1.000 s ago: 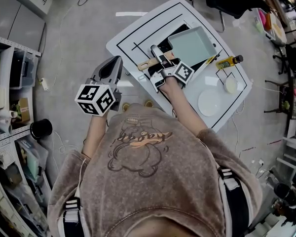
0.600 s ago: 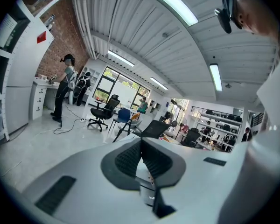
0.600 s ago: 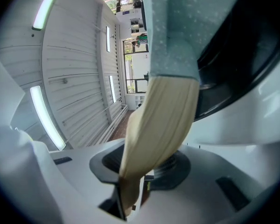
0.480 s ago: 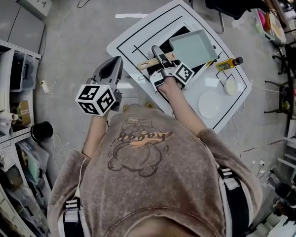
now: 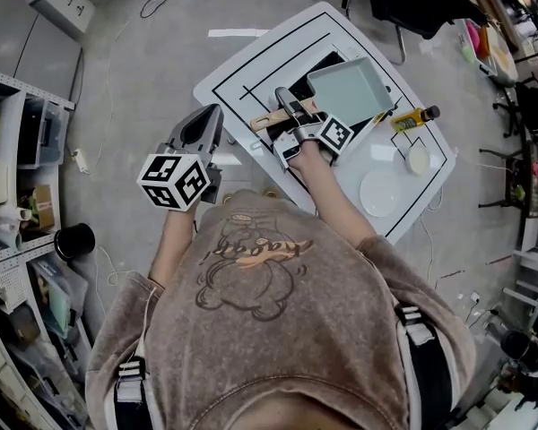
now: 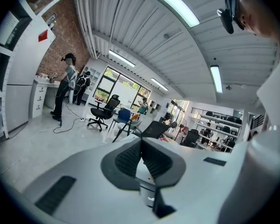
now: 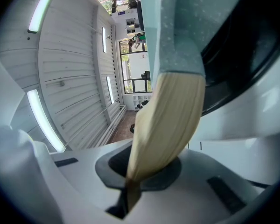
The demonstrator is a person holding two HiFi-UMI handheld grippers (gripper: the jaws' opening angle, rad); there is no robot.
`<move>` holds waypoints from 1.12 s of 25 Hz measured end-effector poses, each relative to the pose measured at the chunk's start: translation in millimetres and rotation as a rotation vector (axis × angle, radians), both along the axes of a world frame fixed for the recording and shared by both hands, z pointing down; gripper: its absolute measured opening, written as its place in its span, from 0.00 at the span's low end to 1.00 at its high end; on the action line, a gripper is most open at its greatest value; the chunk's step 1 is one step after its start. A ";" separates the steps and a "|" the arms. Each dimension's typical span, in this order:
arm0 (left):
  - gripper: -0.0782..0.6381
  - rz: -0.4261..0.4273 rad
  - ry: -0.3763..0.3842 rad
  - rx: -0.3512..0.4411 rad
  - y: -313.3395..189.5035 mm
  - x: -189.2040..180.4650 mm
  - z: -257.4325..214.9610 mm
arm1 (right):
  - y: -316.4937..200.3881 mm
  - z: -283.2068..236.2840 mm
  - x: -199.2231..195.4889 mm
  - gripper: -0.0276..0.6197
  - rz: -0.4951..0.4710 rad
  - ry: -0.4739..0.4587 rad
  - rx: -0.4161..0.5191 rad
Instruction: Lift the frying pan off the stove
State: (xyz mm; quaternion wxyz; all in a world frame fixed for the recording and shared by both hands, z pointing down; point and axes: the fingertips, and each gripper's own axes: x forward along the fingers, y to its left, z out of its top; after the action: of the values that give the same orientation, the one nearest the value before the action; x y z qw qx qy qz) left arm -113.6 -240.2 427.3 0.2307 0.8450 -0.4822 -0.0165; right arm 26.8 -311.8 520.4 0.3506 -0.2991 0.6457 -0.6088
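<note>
Surface: white table [image 5: 251,65] with rounded corners and black lines marked on it, standing askew on a grey floor [image 5: 143,70].
Room: shelves [image 5: 18,150] with boxes along the left, and a dark chair [image 5: 403,3] past the table's far edge. Both gripper views show a white slatted ceiling [image 7: 65,55] with strip lights.
Pan [image 5: 345,83]: pale green and square with shallow walls, speckled on the outside. It is over the black stove [image 5: 321,63] near the table's middle; whether its base touches the stove cannot be told.
Handle [image 5: 267,119]: light wood, flattish, with the grain showing. It runs from the pan toward the table's near-left edge.
Right gripper [image 5: 291,115]: its jaws have just been closing and now clamp the handle, with the wood standing up between them.
Left gripper [image 5: 208,115]: jaws together with nothing between them. It is held off the table's near-left side, over the floor.
Other things: a round white plate [image 5: 379,189] near the right corner, a small pale bowl [image 5: 419,158] near it, and a yellow bottle [image 5: 417,112] lying just right of the stove.
Edges: the handle's end is near the near-left edge. Plate, bowl and bottle all sit right of the pan, apart from it.
Open room: white tabletop shows left of and beyond the stove, and grey floor spreads along the table's left side.
</note>
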 end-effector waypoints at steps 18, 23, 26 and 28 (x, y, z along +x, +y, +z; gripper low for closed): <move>0.12 -0.008 0.026 -0.015 14.1 -9.0 4.0 | 60.1 -32.2 -73.2 0.05 -0.411 0.132 0.094; 0.12 -0.034 0.028 -0.024 22.9 -21.5 7.4 | 88.6 -37.0 -96.5 0.06 -0.555 0.117 0.112; 0.12 -0.048 0.025 -0.029 25.2 -27.6 9.9 | 102.0 -36.5 -106.6 0.07 -0.644 0.125 0.124; 0.12 -0.054 0.019 -0.029 26.2 -30.8 10.0 | 109.8 -37.3 -111.8 0.07 -0.709 0.126 0.134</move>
State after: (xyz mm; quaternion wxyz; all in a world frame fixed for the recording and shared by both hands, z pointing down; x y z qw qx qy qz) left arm -144.3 -214.0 437.3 0.2469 0.8281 -0.5027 -0.0239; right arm -85.1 -201.9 483.1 0.0963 -0.0703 0.7680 -0.6293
